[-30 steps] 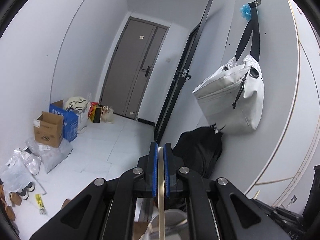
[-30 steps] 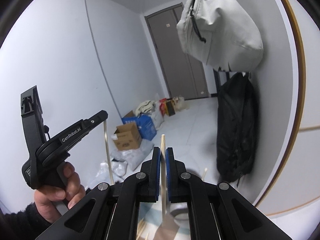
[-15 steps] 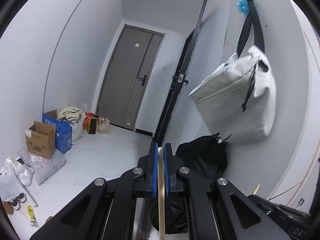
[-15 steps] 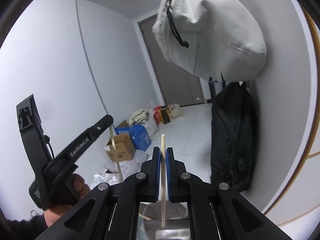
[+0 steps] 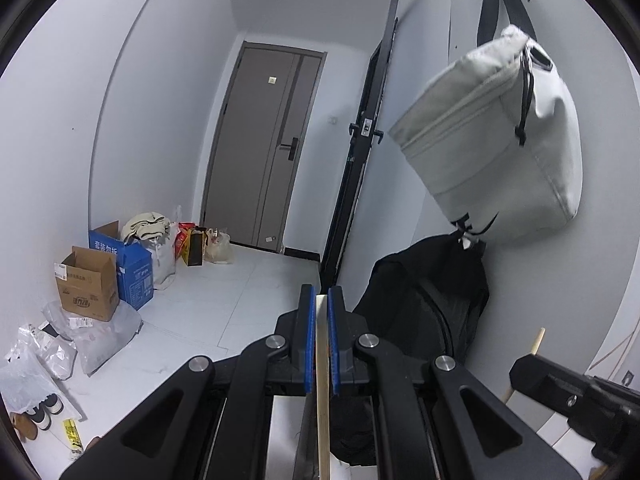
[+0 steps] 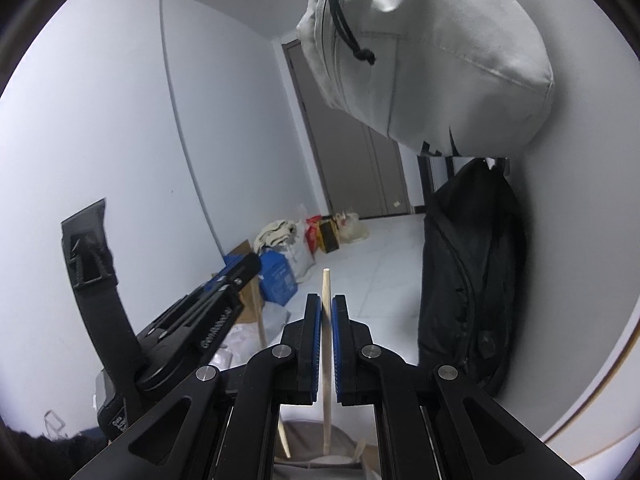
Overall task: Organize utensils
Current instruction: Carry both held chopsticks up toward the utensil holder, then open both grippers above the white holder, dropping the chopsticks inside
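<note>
Gripping one pale wooden chopstick apiece. Left claw (image 5: 319,340) shut tight on the flat left chopstick (image 5: 322,400), pinched near its top end so that the long part hangs below the pads; right claw (image 6: 327,344) likewise clamped on the round right chopstick (image 6: 327,364), tip poking up above the blue pads, lower end over or just inside the grey holder (image 6: 304,436), hard to tell which. Held near upright, probably so as to drop straight into that holder, where other sticks already lean. Tight on the right side: hanging grey bag (image 6: 440,48) overhead and black backpack (image 6: 468,280) against the wall, both near. Open floor ahead and to the left, boxes well apart. Side by side and close, so worth lowering one at a time to avoid a knock between claws
</note>
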`<state>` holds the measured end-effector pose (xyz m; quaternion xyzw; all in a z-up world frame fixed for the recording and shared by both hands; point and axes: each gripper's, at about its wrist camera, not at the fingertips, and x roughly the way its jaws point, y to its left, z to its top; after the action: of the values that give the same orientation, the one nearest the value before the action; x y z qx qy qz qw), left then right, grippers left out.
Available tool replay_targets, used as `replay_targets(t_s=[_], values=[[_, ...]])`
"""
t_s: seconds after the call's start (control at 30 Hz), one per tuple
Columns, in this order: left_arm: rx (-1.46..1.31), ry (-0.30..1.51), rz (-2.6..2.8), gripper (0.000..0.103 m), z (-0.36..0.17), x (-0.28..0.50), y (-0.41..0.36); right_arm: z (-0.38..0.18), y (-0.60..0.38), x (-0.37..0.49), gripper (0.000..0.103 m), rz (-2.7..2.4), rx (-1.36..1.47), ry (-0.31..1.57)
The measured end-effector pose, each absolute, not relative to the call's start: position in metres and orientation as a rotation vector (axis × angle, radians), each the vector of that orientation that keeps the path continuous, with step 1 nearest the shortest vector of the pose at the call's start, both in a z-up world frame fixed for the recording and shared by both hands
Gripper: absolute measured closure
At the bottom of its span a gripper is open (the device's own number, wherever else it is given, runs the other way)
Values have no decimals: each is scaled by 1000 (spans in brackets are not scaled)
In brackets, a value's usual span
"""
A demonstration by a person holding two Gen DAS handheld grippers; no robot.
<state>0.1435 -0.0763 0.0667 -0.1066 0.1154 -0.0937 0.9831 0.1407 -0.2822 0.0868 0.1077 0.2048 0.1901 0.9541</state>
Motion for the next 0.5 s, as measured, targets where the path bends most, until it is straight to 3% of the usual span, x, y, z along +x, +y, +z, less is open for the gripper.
replay_targets(t_s=[0.5], values=[[-90, 190, -194, 101, 49, 135, -99, 49, -281, 145, 98, 399, 233, 470]])
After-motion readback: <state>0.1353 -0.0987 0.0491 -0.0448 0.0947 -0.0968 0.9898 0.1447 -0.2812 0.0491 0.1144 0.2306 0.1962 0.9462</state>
